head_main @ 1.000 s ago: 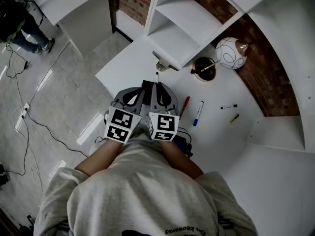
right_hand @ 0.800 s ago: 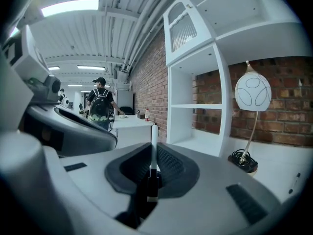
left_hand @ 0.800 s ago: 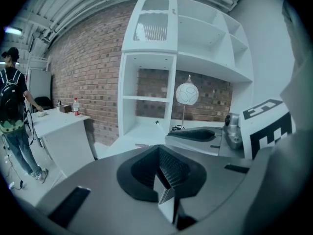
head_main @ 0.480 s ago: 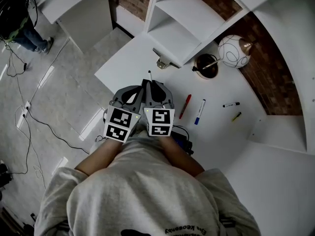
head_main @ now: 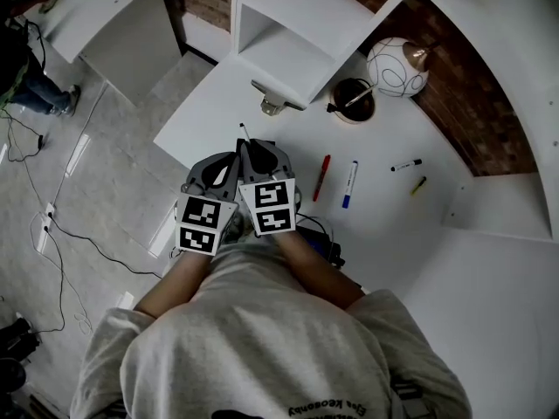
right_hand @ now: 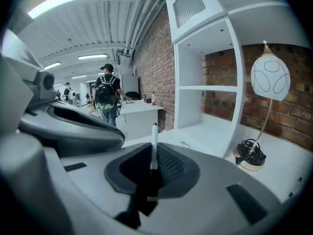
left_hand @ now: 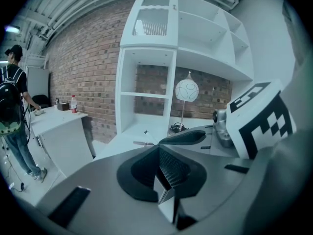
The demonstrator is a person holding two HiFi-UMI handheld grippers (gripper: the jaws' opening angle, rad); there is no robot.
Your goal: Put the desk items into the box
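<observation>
Right gripper view, slim white pen [right_hand: 154,143], dark lower end

The pen [right_hand: 154,143] is white, one marker [head_main: 321,177] red.

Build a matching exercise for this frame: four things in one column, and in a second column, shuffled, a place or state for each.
Things
1. white pen
2. red marker
3. globe lamp
4. left gripper

Places or states
A. stands on the desk by the brick wall
B. jaws together, nothing between them
C. clamped in the right gripper
D. lies on the desk beside the blue marker

Pairs: 1-C, 2-D, 3-A, 4-B
</observation>
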